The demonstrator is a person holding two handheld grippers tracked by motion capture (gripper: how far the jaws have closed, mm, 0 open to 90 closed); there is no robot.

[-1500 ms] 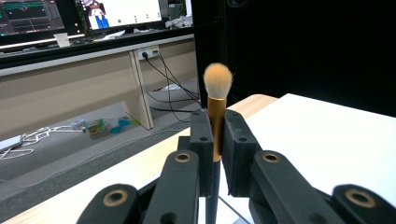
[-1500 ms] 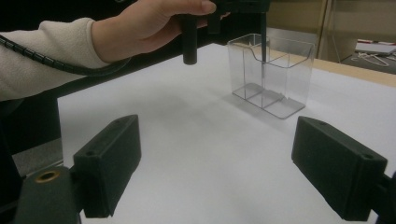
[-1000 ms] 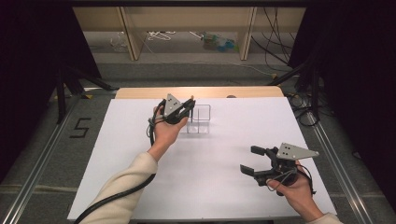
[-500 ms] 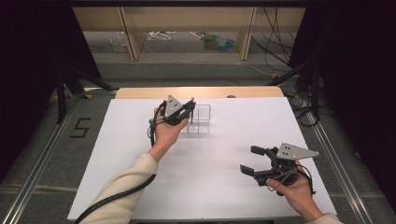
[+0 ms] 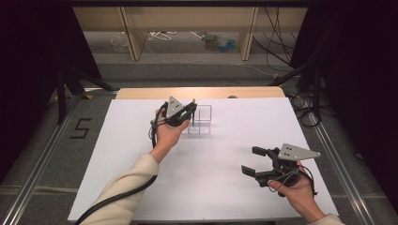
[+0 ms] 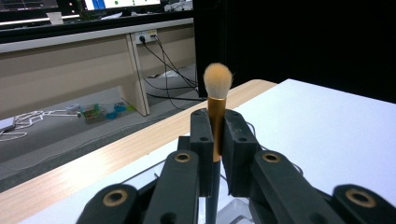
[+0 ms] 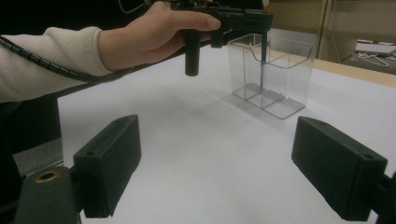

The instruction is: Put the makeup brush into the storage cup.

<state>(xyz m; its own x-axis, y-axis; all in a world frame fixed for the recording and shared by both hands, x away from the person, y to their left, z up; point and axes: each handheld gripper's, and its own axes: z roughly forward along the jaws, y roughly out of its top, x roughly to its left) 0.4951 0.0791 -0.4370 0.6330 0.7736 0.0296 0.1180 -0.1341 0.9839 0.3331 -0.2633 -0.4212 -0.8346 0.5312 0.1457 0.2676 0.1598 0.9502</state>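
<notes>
While nothing shifts since second ago, left gripper stays clamped on makeup brush, handle dipping into clear organizer; release seems next. Right gripper idles near right, jaws apart.

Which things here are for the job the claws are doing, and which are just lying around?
For the job:
- makeup brush, upright, clamped in the left claw
- clear holder with compartments, brush handle reaching down into it
- right claw, open, waiting nearby

Just lying around:
- cables on the floor behind the table
- small colourful bits on the floor
</notes>
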